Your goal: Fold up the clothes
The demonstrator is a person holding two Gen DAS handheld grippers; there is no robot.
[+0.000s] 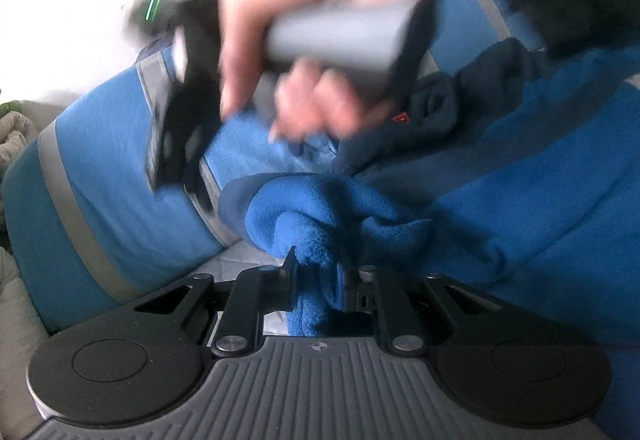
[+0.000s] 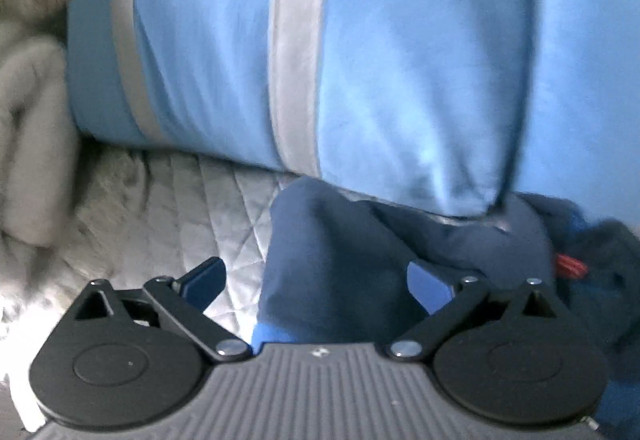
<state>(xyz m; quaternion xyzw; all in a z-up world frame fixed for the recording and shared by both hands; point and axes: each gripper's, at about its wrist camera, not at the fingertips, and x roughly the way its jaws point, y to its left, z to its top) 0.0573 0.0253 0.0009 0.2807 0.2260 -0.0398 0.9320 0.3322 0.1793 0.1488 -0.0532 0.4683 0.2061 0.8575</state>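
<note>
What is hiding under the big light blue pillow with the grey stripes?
Under the light blue, grey-striped pillow I can see a pale grey quilted cover, and a dark navy part of the fleece garment tucked beneath its edge. Anything farther under is covered by the pillow.

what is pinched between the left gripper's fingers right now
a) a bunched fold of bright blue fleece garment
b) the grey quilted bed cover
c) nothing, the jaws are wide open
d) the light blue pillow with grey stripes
a: in the left wrist view the left gripper is closed on a bunched fold of the bright blue fleece garment.
</note>
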